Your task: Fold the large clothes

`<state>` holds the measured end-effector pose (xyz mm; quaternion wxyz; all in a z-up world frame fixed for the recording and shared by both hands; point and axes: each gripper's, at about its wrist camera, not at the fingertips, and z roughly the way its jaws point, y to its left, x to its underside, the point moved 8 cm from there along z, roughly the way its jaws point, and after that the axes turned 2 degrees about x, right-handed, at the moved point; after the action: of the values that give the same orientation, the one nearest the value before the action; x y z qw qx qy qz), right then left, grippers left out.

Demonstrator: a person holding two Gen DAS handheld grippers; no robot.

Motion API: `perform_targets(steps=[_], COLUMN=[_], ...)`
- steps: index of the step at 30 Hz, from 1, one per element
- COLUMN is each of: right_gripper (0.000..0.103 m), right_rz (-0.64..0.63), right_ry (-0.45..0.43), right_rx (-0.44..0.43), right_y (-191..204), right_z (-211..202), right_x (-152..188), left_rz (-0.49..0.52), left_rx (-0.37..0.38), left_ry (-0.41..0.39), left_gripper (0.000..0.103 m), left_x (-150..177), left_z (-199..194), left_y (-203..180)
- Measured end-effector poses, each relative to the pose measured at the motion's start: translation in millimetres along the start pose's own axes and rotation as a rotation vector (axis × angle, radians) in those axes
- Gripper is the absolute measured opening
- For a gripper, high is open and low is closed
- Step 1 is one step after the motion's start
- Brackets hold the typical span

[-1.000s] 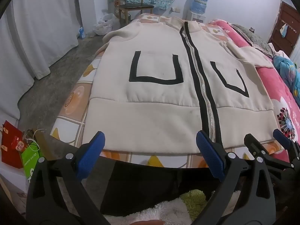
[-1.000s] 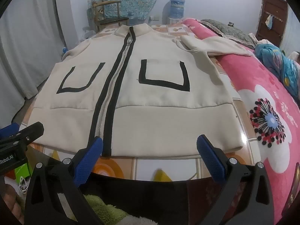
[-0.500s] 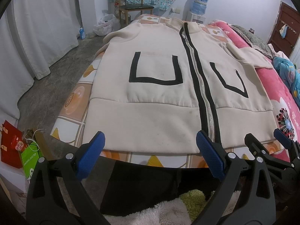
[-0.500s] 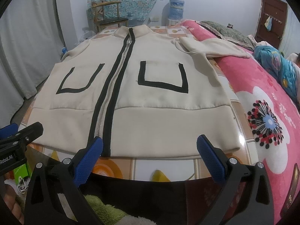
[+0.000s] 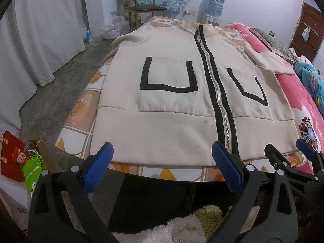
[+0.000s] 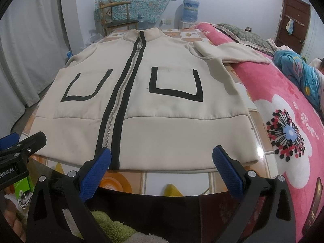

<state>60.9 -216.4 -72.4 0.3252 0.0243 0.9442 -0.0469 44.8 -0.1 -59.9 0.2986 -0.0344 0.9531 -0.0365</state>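
A large cream zip jacket (image 5: 172, 93) with black zipper trim and two black U-shaped pocket outlines lies flat, front up, on a tiled tabletop (image 5: 81, 109); it also shows in the right wrist view (image 6: 166, 105). Its right sleeve (image 6: 228, 53) lies out over the pink blanket. My left gripper (image 5: 162, 166) is open and empty, just short of the hem, left of the zipper. My right gripper (image 6: 162, 167) is open and empty, just short of the hem, right of the zipper. The right gripper's fingers (image 5: 303, 151) show at the left view's right edge.
A pink floral blanket (image 6: 287, 125) covers the bed on the right, with blue bedding (image 6: 299, 75) farther back. A wooden chair (image 5: 144, 8) and a water dispenser (image 5: 215, 6) stand beyond the table. Red and green bags (image 5: 20, 162) sit on the floor at left.
Almost nothing has changed. Both grippers stay open at the jacket's hem with only a slight shift of view.
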Motion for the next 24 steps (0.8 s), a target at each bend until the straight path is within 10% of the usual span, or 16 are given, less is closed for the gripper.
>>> perform_targets(steps=[24], right_gripper=[0.098], right_rz=[-0.001], right_ry=[-0.003], right_rx=[0.002], right_y=[1.3], right_z=[-0.6], right_x=[-1.6], left_rz=[0.0], left_rx=[0.0], left_ry=[-0.005], left_gripper=[0.094], left_x=[0.7], left_z=[0.2], left_y=[1.8])
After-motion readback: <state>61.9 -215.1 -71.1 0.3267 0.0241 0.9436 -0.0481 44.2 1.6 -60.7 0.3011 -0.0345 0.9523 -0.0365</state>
